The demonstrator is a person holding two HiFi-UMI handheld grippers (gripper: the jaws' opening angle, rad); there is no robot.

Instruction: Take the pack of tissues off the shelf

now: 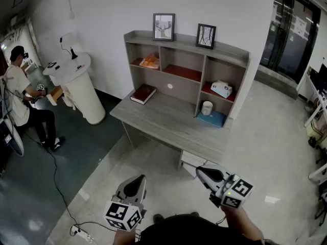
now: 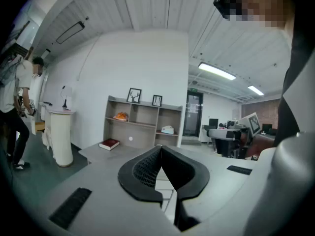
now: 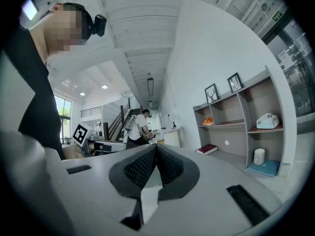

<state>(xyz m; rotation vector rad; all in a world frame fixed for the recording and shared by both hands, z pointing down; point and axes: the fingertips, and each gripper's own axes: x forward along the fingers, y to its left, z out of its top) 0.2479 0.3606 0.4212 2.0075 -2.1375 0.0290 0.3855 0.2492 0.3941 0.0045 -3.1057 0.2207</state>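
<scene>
White-walled room; grey shelf unit against the wall. Pack of tissues lies in its right compartment. Left gripper and right gripper are well short of it, jaws together, empty.

Grey left gripper and right gripper, black ribbed pads, black-and-white square-marker cubes

Even white light fills the head view: the wall and pale floor are bright, the left side dimmer. The shelf holds soft shadows in its compartments, and the desk darkens the floor beneath. Ceiling lights glare in the left gripper view; a window blows out in the right. Both gripper views bend strongly, with black corners and soft near parts.
</scene>
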